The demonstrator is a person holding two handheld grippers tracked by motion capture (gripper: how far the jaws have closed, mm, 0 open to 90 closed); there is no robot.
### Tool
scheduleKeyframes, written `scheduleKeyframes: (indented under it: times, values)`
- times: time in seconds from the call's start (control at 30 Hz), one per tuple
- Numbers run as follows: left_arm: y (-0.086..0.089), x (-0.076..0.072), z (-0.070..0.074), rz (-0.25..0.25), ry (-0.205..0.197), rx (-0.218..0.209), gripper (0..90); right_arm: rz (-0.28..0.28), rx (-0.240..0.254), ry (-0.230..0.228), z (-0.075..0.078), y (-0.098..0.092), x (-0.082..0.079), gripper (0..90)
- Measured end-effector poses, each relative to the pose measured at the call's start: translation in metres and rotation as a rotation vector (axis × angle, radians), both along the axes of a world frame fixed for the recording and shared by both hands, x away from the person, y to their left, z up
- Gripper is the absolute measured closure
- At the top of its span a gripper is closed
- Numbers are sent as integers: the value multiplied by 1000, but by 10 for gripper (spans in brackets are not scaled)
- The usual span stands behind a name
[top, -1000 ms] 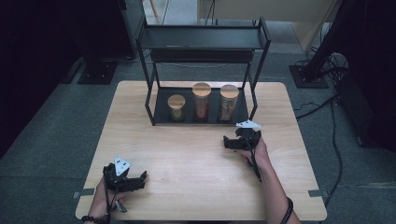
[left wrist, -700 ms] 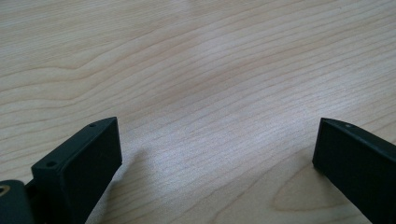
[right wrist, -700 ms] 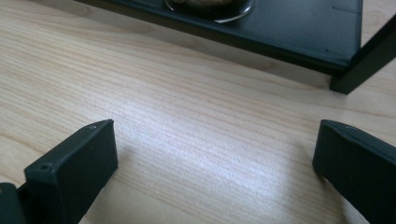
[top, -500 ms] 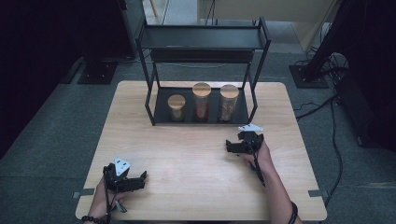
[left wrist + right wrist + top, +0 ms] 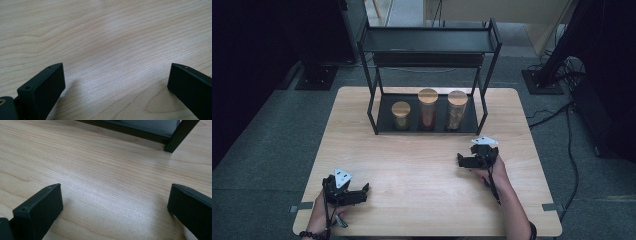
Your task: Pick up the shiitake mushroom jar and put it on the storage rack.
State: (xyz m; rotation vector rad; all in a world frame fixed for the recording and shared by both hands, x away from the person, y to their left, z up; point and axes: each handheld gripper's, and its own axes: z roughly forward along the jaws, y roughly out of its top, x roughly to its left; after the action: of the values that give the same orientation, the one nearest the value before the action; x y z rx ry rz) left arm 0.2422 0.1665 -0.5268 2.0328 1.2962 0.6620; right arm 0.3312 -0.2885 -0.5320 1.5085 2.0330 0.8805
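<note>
Jars (image 5: 428, 108), all three, sit in a row on the rack's (image 5: 482, 107) bottom shelf at the far side of the desk (image 5: 412, 165), and both my right gripper (image 5: 463, 161) and left gripper (image 5: 363, 192) have jaws wide open holding nothing, so I'd guess placing's done.

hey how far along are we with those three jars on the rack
Looks done: three cork-lidded jars stand in a row on the bottom tier of the black rack. In hand: nothing; the left gripper and right gripper are both open over the bare table. Left: nothing obvious; the rack's top tier holds nothing.
</note>
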Motion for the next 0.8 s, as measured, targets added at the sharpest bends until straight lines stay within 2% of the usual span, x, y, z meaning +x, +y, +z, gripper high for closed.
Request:
scheduleKeyframes:
  times: [0.8]
  values:
    - [1, 1, 0, -5, 15, -15, 15, -9, -2, -1, -1, -16, -20, 0]
